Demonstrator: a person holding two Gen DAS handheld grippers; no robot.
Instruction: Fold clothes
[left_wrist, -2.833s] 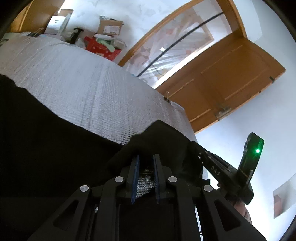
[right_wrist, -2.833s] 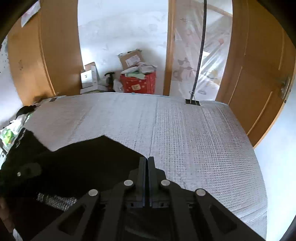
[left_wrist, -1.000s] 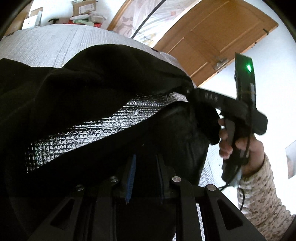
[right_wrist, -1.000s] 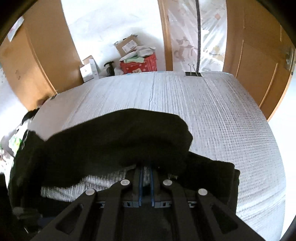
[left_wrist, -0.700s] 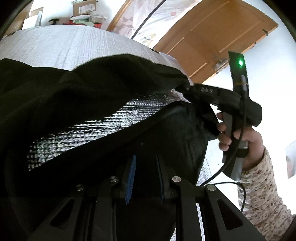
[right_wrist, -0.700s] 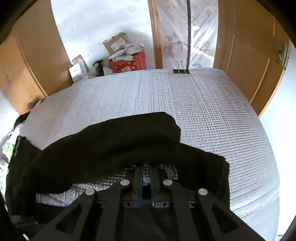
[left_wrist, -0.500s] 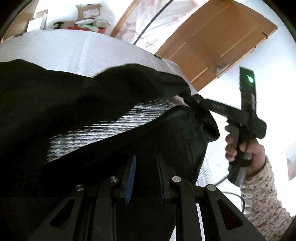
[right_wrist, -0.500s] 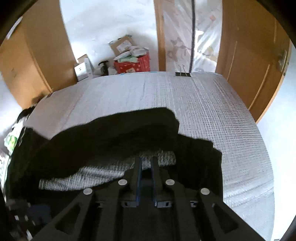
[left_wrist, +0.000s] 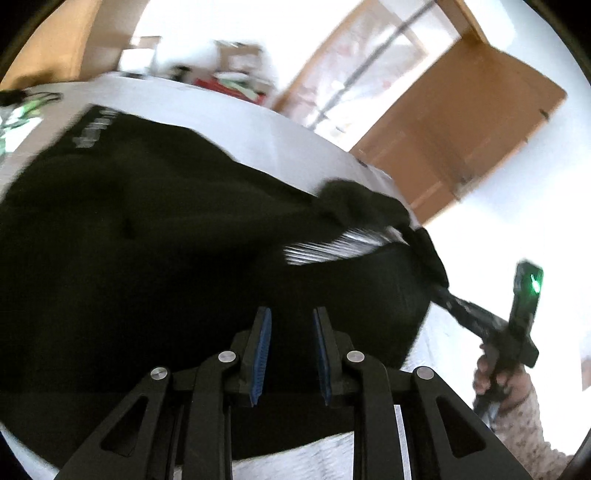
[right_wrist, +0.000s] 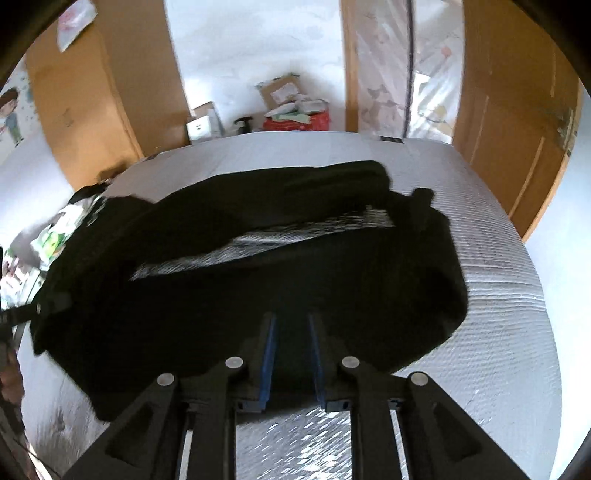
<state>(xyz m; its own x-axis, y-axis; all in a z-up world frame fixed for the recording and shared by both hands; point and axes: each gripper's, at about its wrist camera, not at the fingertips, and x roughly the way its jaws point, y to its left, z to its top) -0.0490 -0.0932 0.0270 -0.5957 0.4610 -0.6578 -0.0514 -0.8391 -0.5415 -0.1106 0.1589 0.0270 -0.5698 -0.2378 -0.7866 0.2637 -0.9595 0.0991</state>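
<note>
A black garment (right_wrist: 258, 280) lies spread over the silver quilted cover (right_wrist: 498, 350) of a table, taking up most of the cover's near half. The cloth is dark and matte, with little detail to read in it. It is folded over on itself: the far part lies doubled toward the near part, and a narrow strip of the shiny cover shows between the two layers. Its far edge bunches into a thick rounded roll, and its right side ends in a curved, drooping edge near the right border of the cover. On the garment's far left corner, in the left wrist view, there is pale lettering (left_wrist: 94, 127), too blurred to read.

The left gripper (left_wrist: 290, 354) is just above the near part of the garment (left_wrist: 166, 258); its jaws are opening, the blue pads stand apart, and no cloth is pinched between them. The right gripper (right_wrist: 291, 354) is at the garment's near edge, also with its jaws opening, blue pads apart and nothing gripped; dark cloth shows behind the gap. In the left wrist view the right gripper (left_wrist: 439, 291) reaches to the garment's right corner, held by a hand (left_wrist: 498, 380) in a patterned sleeve (left_wrist: 532, 435).

Beyond the garment, past the far end of the cover, stand cardboard boxes (right_wrist: 280, 92) and a red box (right_wrist: 295, 122) against a white wall, with wooden doors (right_wrist: 517, 122) on either side.
</note>
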